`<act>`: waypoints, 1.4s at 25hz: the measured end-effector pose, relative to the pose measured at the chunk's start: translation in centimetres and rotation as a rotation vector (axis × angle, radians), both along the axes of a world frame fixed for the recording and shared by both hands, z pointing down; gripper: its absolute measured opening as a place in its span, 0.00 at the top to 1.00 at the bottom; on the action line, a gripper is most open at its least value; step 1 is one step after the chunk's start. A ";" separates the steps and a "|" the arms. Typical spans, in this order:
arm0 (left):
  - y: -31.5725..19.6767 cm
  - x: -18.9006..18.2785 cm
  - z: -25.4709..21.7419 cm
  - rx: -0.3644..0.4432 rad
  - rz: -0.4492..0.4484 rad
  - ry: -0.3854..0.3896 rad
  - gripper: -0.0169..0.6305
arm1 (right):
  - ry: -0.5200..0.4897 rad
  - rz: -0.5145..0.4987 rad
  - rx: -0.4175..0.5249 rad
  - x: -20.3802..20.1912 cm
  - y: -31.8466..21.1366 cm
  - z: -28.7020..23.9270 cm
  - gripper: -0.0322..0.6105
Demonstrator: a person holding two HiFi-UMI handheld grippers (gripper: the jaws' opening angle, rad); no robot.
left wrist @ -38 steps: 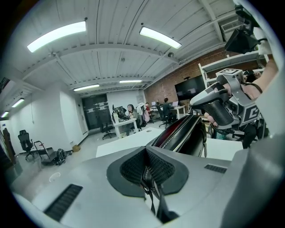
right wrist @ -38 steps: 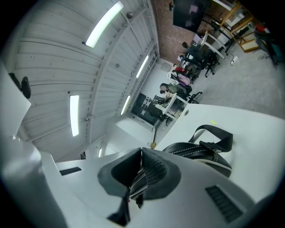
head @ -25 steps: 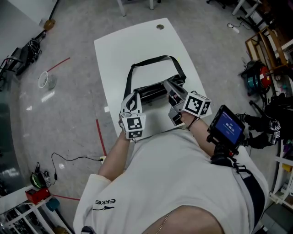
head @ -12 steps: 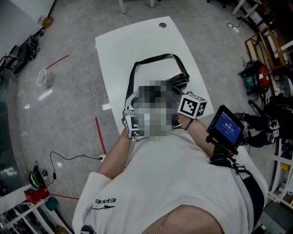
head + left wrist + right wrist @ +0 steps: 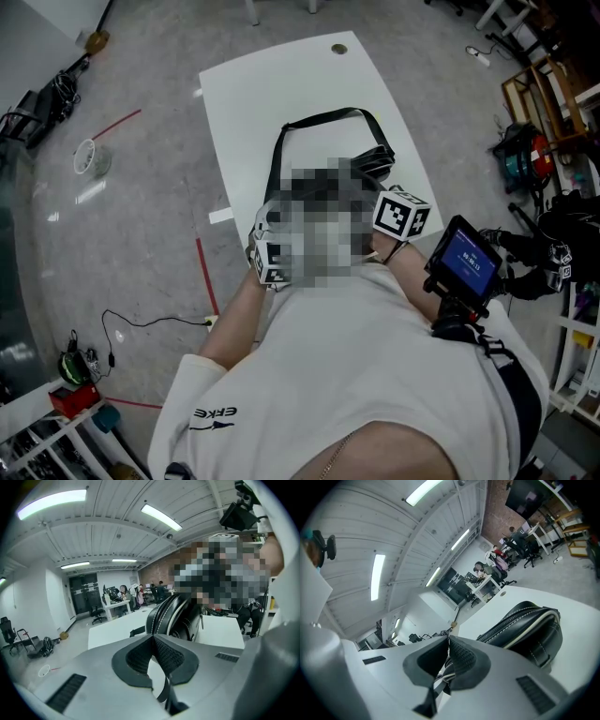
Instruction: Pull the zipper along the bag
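A black bag (image 5: 525, 627) with pale stitching lies on the white table (image 5: 244, 103), and its shoulder strap (image 5: 323, 117) loops toward the far side. A mosaic patch hides the bag's body in the head view. My left gripper (image 5: 152, 639) is shut on a thin black tab (image 5: 165, 691) that hangs down between its pads. The bag (image 5: 180, 618) rises just ahead of it, zipper teeth curving over the top. At the bag's other end my right gripper (image 5: 449, 644) is shut on a black piece (image 5: 443, 672) with pale edging. The two marker cubes (image 5: 270, 260) (image 5: 403, 214) sit near the table's front edge.
A round hole (image 5: 338, 48) marks the table's far end. A small screen (image 5: 466, 262) is strapped to the person's right forearm. Red tape lines (image 5: 202, 272), a pale round object (image 5: 91, 159) and a cable (image 5: 150, 326) lie on the floor at left. Cluttered shelving stands at right.
The left gripper has sunk a little toward the table's near edge. The right gripper has stayed about where it was, and both stay shut at the bag's ends.
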State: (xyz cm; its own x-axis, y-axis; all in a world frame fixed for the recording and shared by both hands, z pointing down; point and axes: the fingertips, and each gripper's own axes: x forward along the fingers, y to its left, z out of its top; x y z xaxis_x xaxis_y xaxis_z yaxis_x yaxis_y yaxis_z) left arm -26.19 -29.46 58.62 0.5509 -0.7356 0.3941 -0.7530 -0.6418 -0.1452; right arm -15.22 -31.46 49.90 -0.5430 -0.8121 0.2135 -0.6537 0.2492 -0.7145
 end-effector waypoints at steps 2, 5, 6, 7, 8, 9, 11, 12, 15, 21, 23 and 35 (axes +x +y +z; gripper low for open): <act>0.2 0.8 0.4 0.000 0.027 -0.012 0.97 | 0.009 0.001 0.001 0.0 0.1 0.1 0.93; 0.1 1.5 0.4 0.001 0.044 -0.005 0.97 | 0.019 0.012 -0.001 0.2 0.0 0.0 0.93; 0.1 1.8 0.4 0.000 0.050 -0.004 0.97 | 0.024 0.016 -0.001 0.3 -0.1 -0.1 0.93; 0.0 2.0 0.4 0.000 0.056 -0.003 0.97 | 0.029 0.018 -0.002 0.5 -0.1 -0.1 0.93; 0.1 2.2 0.5 -0.001 0.061 -0.002 0.97 | 0.033 0.016 -0.004 0.5 0.0 0.0 0.93; 0.1 2.4 0.6 -0.002 0.066 0.000 0.97 | 0.035 0.012 -0.005 0.4 0.0 0.2 0.93; 0.1 2.7 0.7 -0.003 0.071 0.004 0.97 | 0.042 0.003 -0.006 0.0 0.1 0.3 0.93; 0.2 2.8 0.7 -0.003 0.074 0.006 0.97 | 0.048 0.001 -0.006 -0.1 0.2 0.4 0.93; 0.2 3.3 0.7 -0.001 0.078 0.009 0.97 | 0.071 -0.008 -0.002 -0.4 0.3 0.5 0.93; 0.2 3.9 0.4 -0.001 0.084 0.016 0.97 | 0.105 -0.026 0.005 -1.1 0.4 0.3 0.93; 0.1 3.9 0.4 -0.002 0.085 0.020 0.97 | 0.131 -0.032 0.012 -1.3 0.4 0.3 0.93; 0.3 4.8 0.1 0.000 0.102 0.034 0.97 | 0.258 -0.097 0.027 -3.0 0.7 0.6 0.92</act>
State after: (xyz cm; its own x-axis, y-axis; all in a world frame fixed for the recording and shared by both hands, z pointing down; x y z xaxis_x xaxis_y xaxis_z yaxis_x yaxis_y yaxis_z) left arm -21.39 -29.21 58.74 0.6361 -0.6749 0.3740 -0.6882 -0.7154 -0.1207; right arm -18.26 -30.79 50.53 -0.5495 -0.7661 0.3334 -0.7850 0.3368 -0.5199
